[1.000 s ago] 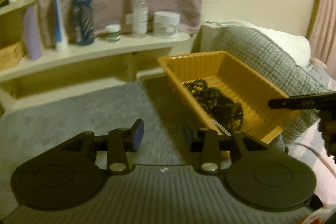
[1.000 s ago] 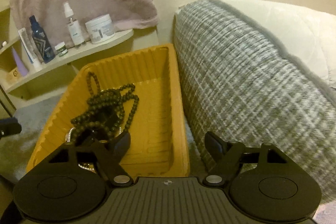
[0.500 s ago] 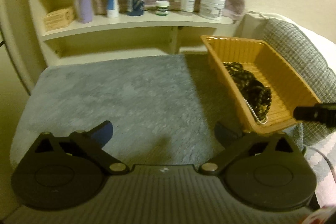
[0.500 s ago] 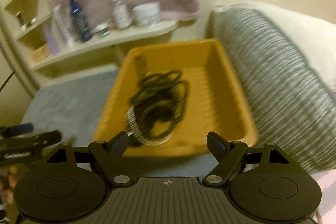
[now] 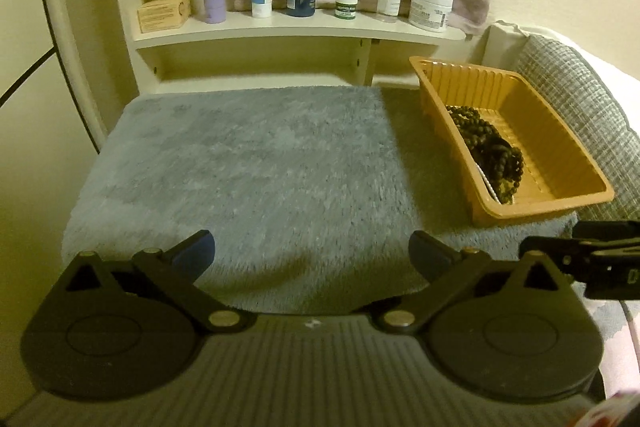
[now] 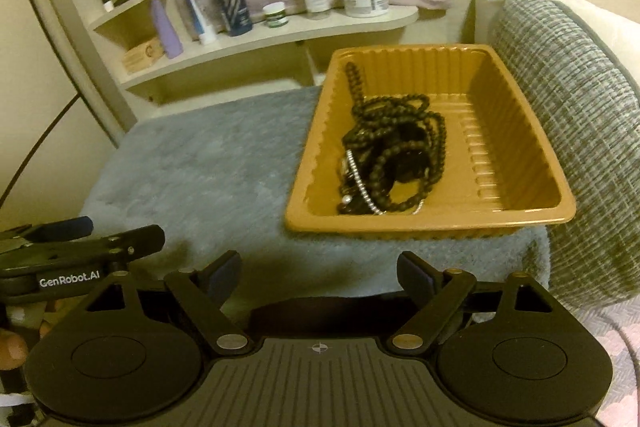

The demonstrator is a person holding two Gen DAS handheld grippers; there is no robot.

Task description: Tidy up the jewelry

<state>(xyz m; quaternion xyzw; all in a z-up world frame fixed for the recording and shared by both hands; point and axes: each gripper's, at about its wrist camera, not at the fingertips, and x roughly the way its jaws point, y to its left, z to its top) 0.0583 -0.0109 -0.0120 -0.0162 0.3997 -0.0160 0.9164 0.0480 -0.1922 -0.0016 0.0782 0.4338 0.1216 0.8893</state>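
Observation:
An orange ribbed plastic tray (image 5: 560, 201) (image 6: 420, 225) sits at the right end of a fluffy grey mat. A tangle of dark beaded necklaces (image 5: 492, 151) (image 6: 396, 147) lies in it, with a silver chain (image 6: 360, 183) along the near left side. My left gripper (image 5: 312, 253) hovers open over the mat's front edge, left of the tray, with nothing between its fingers. My right gripper (image 6: 320, 269) is open and empty too, just short of the tray's near rim. The left tool's black frame (image 6: 80, 259) shows at the left edge of the right wrist view.
The grey mat (image 5: 260, 163) stretches bare left of the tray. Behind it a cream shelf (image 5: 300, 27) carries bottles, tubes, a small box and a white jar (image 5: 431, 9), under a hanging towel. A grey woven cushion (image 6: 572, 115) presses against the tray's right side.
My left gripper's jaws went from narrow to wide open, and it backed away leftward from the tray. My right gripper drew back from above the tray to in front of its near rim.

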